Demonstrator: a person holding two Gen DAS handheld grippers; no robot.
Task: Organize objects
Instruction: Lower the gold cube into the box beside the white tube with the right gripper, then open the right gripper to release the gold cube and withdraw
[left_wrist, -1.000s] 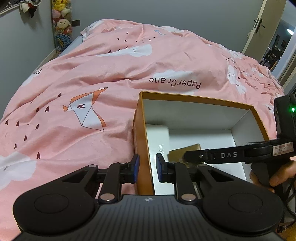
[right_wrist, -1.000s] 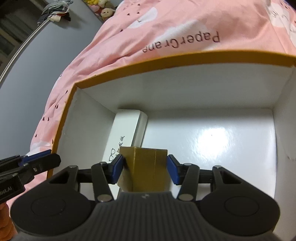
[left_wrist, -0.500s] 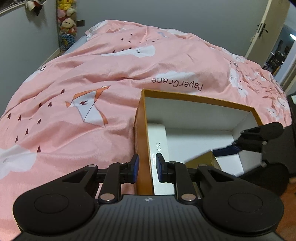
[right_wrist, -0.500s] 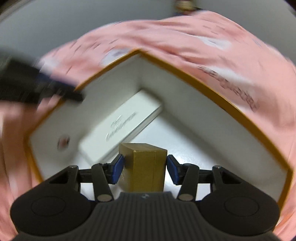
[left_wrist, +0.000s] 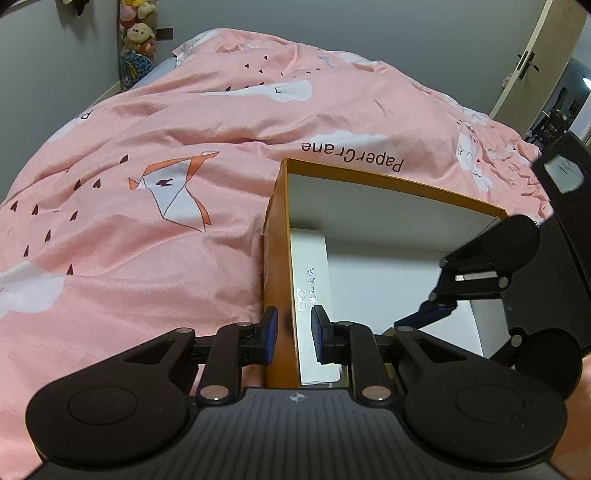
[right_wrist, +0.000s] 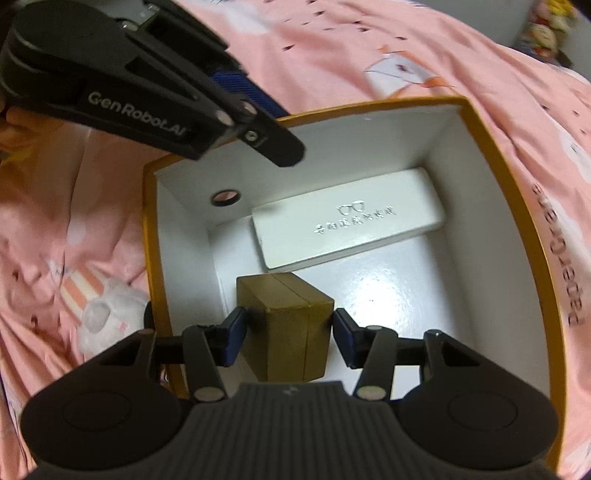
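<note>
Orange-rimmed box (right_wrist: 532, 236) sits open on the bed's pink duvet (left_wrist: 147, 206), white inside.

Left gripper (left_wrist: 293, 334): fingers clenched on the box's left wall, one pad outside, one inside, at the near end of that edge. Same gripper shows in the right wrist view (right_wrist: 258, 122), over the rim.

Right gripper (right_wrist: 288, 332): fingers grasping the gold box (right_wrist: 286, 325), pads pressed on both its sides. It hangs inside the big box, above the white floor, close to the wall the left gripper clamps. Whether its base touches the floor I cannot tell.

White glasses case (right_wrist: 347, 221) lies flat on the box floor, lengthwise against one wall; in the left wrist view (left_wrist: 312, 288) it runs along the inside of the clamped wall. Gold box sits just beside its long edge, narrow gap.

Open room: the glossy floor past the gold box is bare through to the opposite wall. Round hole (right_wrist: 226, 197) in one wall, near the corner.

Stuffed toys (left_wrist: 136, 33) hang on the far wall; door (left_wrist: 532, 62) far right.
</note>
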